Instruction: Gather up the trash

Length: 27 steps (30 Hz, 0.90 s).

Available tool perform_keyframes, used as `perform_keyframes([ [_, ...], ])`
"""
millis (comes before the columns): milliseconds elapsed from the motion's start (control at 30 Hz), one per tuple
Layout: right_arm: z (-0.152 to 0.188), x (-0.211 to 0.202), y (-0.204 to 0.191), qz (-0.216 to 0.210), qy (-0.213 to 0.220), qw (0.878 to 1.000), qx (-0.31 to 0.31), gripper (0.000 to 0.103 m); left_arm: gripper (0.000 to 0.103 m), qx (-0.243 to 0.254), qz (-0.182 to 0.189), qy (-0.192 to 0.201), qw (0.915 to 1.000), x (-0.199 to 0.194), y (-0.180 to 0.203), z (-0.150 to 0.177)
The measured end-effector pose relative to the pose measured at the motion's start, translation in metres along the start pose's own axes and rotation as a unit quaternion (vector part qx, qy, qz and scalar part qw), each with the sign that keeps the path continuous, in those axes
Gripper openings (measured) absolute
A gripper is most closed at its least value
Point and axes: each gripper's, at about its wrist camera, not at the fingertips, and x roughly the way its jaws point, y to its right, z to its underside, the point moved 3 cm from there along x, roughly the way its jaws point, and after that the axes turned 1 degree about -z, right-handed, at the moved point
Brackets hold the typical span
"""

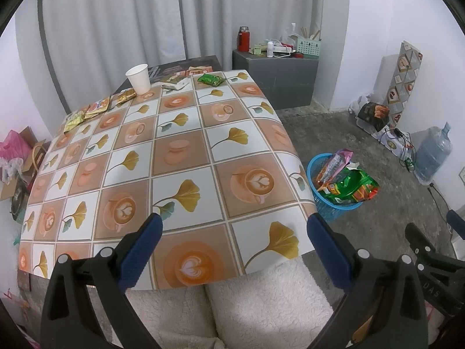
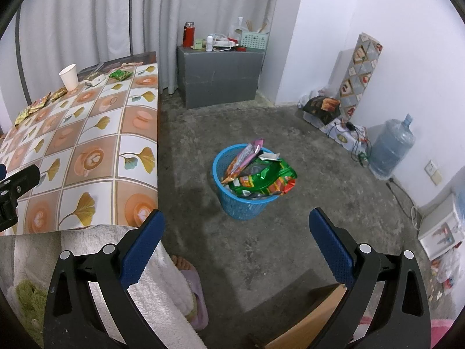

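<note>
A blue basket [image 2: 244,203] stuffed with snack wrappers stands on the floor right of the table; it also shows in the left wrist view [image 1: 328,206]. On the table's far end lie a white paper cup [image 1: 139,78], a green packet [image 1: 211,80], a small box [image 1: 174,82] and several yellow and orange packets [image 1: 96,107]. My left gripper [image 1: 232,232] is open and empty above the table's near edge. My right gripper [image 2: 235,229] is open and empty above the floor, short of the basket.
The patterned tablecloth [image 1: 180,157] covers the table. A grey cabinet [image 2: 218,78] with bottles stands at the back. A water jug [image 2: 389,148], boxes and cables sit by the right wall. My legs and a slipper [image 2: 197,299] are below.
</note>
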Motion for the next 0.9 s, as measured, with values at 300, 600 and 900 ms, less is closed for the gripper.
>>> perform_keyframes([
  [300, -0.0002, -0.0001, 0.0007, -0.001, 0.000, 1.000, 0.000, 0.096, 0.097, 0.003, 0.000, 0.000, 1.0000, 0.0001, -0.0004, 0.0002],
  [600, 0.0002, -0.0001, 0.0004, -0.001, 0.001, 1.000, -0.001, 0.096, 0.097, 0.002, -0.001, 0.002, 1.0000, -0.0005, -0.0005, 0.0003],
  [900, -0.0016, -0.0007, 0.0002, 0.001, 0.003, 1.000, 0.001, 0.096, 0.097, 0.002, -0.002, 0.005, 1.0000, -0.0010, -0.0014, -0.0004],
])
